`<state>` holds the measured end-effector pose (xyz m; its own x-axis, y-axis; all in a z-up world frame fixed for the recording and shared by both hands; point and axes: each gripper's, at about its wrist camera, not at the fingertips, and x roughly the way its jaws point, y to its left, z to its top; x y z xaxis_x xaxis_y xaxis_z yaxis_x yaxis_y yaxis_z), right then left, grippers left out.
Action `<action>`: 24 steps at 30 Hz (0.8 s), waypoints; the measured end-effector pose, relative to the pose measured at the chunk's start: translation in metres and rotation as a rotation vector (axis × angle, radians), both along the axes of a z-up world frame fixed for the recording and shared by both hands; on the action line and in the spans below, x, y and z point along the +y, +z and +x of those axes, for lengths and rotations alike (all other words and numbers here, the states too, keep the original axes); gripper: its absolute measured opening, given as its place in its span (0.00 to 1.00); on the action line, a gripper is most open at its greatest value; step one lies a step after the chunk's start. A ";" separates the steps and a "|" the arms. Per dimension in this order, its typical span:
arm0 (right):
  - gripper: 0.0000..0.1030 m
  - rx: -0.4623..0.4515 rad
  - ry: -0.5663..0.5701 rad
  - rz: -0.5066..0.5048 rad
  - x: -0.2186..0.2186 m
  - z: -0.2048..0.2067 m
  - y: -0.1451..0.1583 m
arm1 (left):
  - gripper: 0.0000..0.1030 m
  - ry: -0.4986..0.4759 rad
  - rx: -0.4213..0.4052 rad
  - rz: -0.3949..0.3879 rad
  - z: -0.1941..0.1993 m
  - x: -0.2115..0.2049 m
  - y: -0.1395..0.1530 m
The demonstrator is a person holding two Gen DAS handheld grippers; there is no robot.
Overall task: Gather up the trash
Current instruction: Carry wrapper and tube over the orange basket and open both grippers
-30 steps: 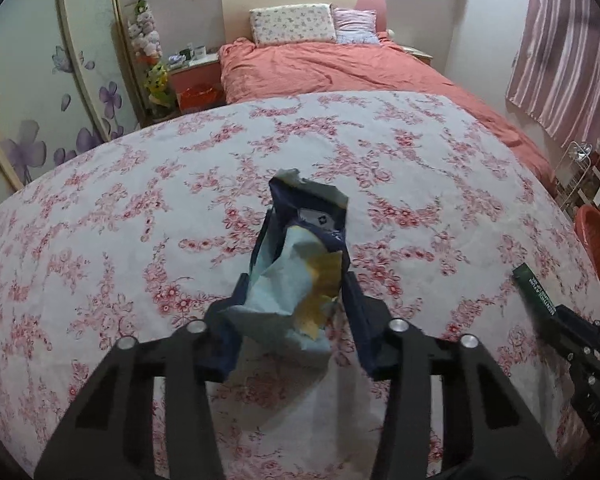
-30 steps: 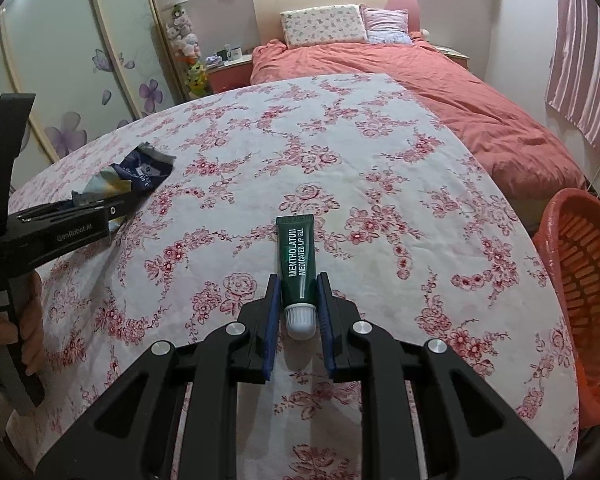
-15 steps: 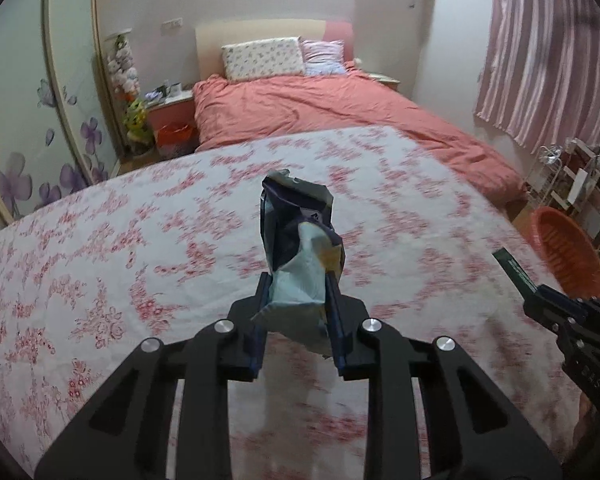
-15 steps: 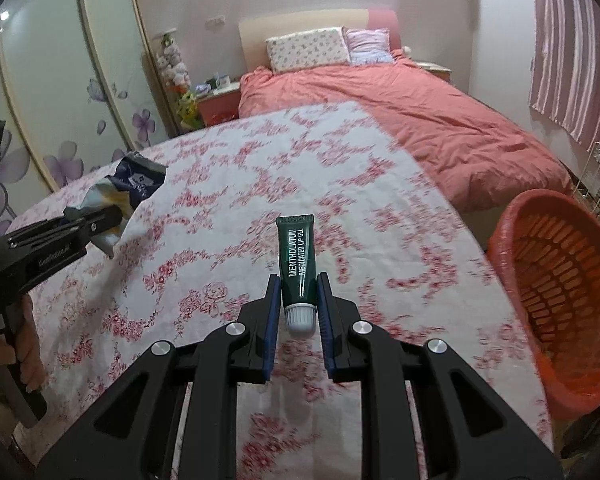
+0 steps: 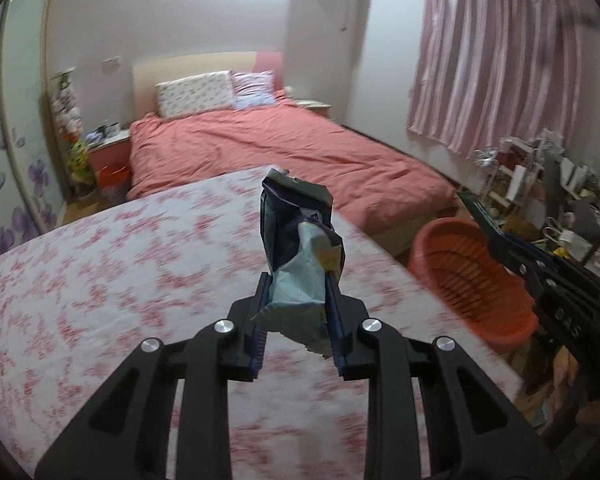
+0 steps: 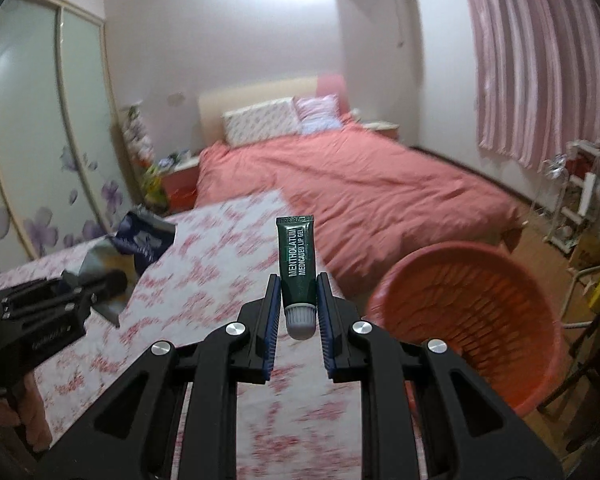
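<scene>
item 1: my left gripper (image 5: pixel 296 312), fingers closed on a crumpled blue snack wrapper (image 5: pixel 300 240); wrapper stands upright between the pads, lifted clear of the floral bedspread (image 5: pixel 100 280).

item 2: my right gripper (image 6: pixel 298 312), fingers pinched on the cap end of a green lip gel tube (image 6: pixel 297 264); tube points forward, held in the air.

item 3: orange basket (image 6: pixel 472 320), on the floor just beside the near bed's right edge, below and to the right of the tube; what lies inside it cannot be made out.

status: both pieces of trash picked up; neither is over the basket yet. left to do, by my judgement: carry both over the rim and let go. no further trash visible on the spread.
</scene>
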<state>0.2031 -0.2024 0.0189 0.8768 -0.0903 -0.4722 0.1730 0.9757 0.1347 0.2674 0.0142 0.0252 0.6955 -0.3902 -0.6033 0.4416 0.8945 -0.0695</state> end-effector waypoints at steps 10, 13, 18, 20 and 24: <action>0.18 -0.071 -0.138 0.016 -0.063 -0.019 0.002 | 0.25 -0.159 -0.019 -0.039 -0.020 -0.085 0.007; 0.18 -0.072 -0.157 0.025 -0.075 -0.020 -0.002 | 0.25 -0.196 -0.003 -0.049 -0.022 -0.108 0.002; 0.18 -0.057 -0.192 0.057 -0.103 -0.020 -0.013 | 0.25 -0.245 0.026 -0.051 -0.023 -0.146 -0.011; 0.18 -0.048 -0.200 0.076 -0.115 -0.018 -0.019 | 0.25 -0.263 0.038 -0.048 -0.022 -0.162 -0.017; 0.18 -0.034 -0.211 0.102 -0.132 -0.016 -0.027 | 0.26 -0.279 0.059 -0.042 -0.022 -0.188 -0.027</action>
